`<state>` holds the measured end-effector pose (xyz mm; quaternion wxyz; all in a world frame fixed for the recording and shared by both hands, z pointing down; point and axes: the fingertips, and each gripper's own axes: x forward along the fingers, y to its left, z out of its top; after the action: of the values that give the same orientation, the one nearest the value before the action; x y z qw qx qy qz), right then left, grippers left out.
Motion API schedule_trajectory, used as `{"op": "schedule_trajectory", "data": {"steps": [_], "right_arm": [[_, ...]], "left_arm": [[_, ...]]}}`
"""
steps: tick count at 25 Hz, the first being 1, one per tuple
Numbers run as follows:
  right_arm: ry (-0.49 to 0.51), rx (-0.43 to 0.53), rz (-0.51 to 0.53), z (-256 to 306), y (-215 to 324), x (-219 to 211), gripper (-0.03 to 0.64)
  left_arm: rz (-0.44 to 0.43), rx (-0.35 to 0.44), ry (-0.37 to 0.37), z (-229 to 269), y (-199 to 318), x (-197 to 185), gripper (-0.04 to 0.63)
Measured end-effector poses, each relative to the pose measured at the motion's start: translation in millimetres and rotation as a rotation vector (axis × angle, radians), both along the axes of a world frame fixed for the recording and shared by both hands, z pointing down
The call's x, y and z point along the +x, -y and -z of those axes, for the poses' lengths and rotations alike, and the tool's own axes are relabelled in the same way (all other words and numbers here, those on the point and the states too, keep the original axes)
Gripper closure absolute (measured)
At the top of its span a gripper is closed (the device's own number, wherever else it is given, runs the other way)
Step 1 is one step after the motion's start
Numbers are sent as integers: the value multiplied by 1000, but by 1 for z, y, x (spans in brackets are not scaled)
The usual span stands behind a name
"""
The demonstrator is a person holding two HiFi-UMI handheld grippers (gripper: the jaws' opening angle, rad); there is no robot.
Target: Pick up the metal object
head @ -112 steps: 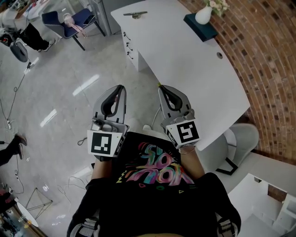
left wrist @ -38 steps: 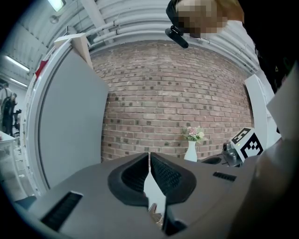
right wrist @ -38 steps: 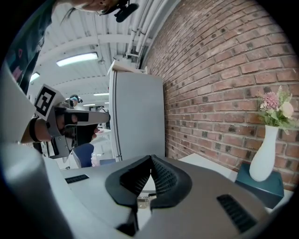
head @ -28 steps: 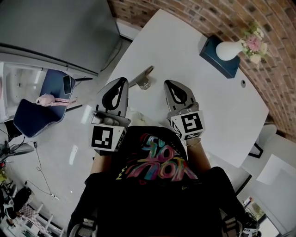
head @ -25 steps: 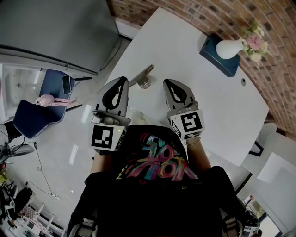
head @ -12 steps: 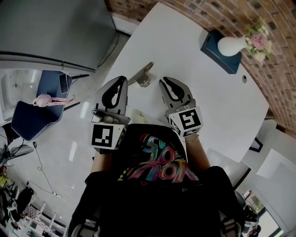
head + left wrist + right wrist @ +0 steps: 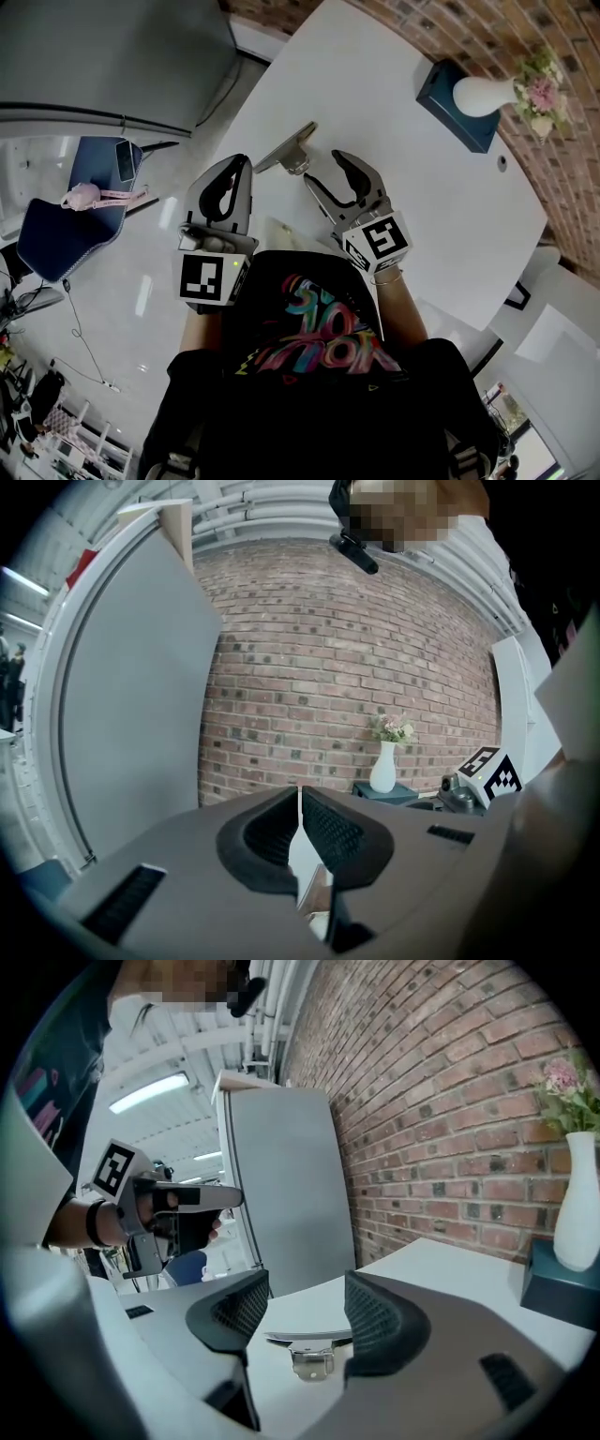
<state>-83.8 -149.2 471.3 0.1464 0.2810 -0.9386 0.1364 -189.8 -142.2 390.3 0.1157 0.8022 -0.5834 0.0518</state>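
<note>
The metal object (image 7: 289,153), a thin silver bar with a small bracket under it, lies near the near-left edge of the white table (image 7: 412,178). In the right gripper view the metal object (image 7: 305,1344) shows just ahead, in line with the gap between the jaws. My right gripper (image 7: 326,169) hangs just short of it, jaws opening, nothing between them. My left gripper (image 7: 236,172) is shut and empty, left of the object, over the table's edge. The left gripper (image 7: 299,810) shows its pads closed together in its own view.
A white vase with flowers (image 7: 497,92) stands on a dark blue box (image 7: 457,89) at the table's far side. A brick wall (image 7: 525,37) runs behind the table. A grey cabinet (image 7: 103,56) and a blue chair (image 7: 56,230) stand to the left on the floor.
The right gripper's jaws have gone from shut to spread apart and it has moved closer to the metal object. The left gripper stays shut. The view has shifted slightly.
</note>
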Motion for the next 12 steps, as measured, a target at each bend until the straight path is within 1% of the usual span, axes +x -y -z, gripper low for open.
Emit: {"op": "schedule_trajectory", "data": {"steps": [3, 6, 12], "right_arm": [[-16, 10, 31, -11, 0, -9, 344], [-42, -6, 44, -28, 1, -16, 325], [-152, -49, 75, -77, -1, -27, 298]], "left_arm": [[5, -10, 7, -9, 1, -6, 563], [8, -29, 13, -18, 2, -10, 563], [6, -45, 0, -33, 8, -13, 563]]}}
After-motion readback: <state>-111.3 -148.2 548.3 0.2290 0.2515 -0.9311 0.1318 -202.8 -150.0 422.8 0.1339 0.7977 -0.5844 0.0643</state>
